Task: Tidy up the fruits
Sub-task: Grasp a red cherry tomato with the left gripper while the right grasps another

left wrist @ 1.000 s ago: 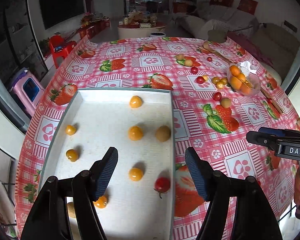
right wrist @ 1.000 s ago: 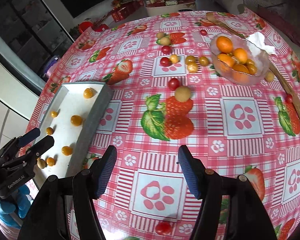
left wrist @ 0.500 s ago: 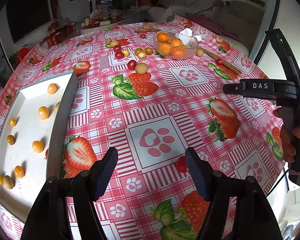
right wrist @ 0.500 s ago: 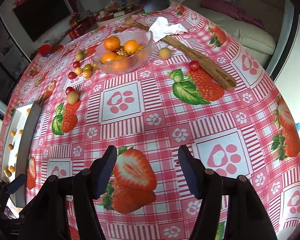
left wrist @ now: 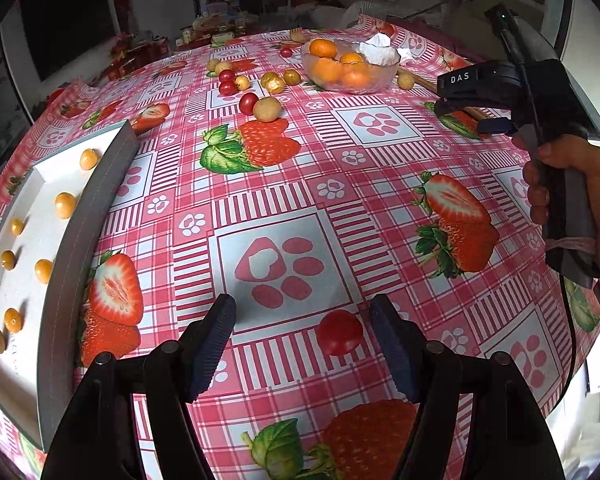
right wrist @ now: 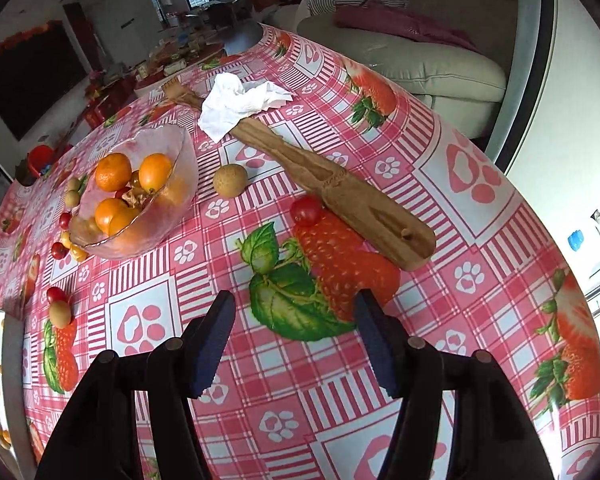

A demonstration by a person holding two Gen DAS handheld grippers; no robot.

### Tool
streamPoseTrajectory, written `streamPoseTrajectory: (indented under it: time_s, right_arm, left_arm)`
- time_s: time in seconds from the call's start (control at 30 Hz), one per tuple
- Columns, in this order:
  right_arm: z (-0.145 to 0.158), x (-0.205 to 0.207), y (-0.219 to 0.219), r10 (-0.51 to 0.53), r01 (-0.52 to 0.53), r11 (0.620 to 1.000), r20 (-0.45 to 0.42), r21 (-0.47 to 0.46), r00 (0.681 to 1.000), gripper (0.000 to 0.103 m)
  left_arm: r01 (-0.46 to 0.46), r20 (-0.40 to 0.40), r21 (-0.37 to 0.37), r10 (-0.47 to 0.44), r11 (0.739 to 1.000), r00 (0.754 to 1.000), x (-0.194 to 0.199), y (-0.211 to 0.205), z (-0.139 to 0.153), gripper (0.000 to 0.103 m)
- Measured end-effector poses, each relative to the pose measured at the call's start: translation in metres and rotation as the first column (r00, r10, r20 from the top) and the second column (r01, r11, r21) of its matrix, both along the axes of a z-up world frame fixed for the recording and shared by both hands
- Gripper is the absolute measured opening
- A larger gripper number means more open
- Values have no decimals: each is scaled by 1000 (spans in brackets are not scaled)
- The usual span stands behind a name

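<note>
The left gripper (left wrist: 302, 320) is hanging over the pink-and-white checked tablecloth with strawberry and paw prints (left wrist: 340, 184), its jaws standing apart and gripping nothing. A small round red cherry tomato (left wrist: 339, 332) is lying on the cloth between the 2 dark ribbed pads, closer to the right-hand pad (left wrist: 392, 354), and neither pad is touching it. Taking that tomato as the landmark: the grey-walled rectangular tray with a white floor (left wrist: 74, 256) is sitting well to its left, holding several small orange-yellow round fruits (left wrist: 65, 205). Far beyond the tomato, the clear glass bowl of oranges (left wrist: 350, 70) is standing with a scatter of small red, yellow and tan fruits (left wrist: 260, 106) just to the bowl's left. To the tomato's upper right, a person's hand (left wrist: 572, 184) is holding the right gripper (left wrist: 460, 98).

In the right wrist view the right gripper (right wrist: 294, 318) is also parted and empty, over a printed strawberry and leaf; its jaws have just been narrowing slightly, with nothing between them. Ahead of it a second red cherry tomato (right wrist: 306, 210) is resting against a long carved wooden stick (right wrist: 320, 176), with a tan round fruit (right wrist: 230, 180) near it and a crumpled white tissue (right wrist: 240, 102) draped over the stick's far end.
</note>
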State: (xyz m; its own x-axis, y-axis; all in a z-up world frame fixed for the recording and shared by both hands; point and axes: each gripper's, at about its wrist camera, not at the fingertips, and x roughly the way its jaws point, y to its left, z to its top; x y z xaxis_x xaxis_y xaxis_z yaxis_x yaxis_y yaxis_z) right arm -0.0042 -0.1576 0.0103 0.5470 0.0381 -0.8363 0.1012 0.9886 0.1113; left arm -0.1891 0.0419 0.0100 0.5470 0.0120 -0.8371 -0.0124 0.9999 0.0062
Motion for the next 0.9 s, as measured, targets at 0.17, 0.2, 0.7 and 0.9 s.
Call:
streamPoseTrajectory:
  time_s: [0.17, 0.2, 0.7, 0.9]
  right_arm:
    - [-2, 24, 4, -56, 57, 997, 25, -58, 998, 59]
    - [-2, 28, 5, -65, 67, 995, 28, -67, 997, 57]
    - [1, 11, -6, -21, 21, 998, 2, 60, 1000, 20]
    - [0, -40, -2, 49, -45, 992, -31, 121, 998, 20]
  left_arm:
    - [2, 1, 4, -2, 1000, 1000, 2, -2, 0, 71]
    - [1, 1, 3, -1, 1000, 1000, 2, -2, 0, 71]
    - [-10, -6, 0, 10, 1000, 1000, 1, -3, 0, 69]
    - [18, -1, -5, -18, 1000, 1000, -9, -11, 2, 48]
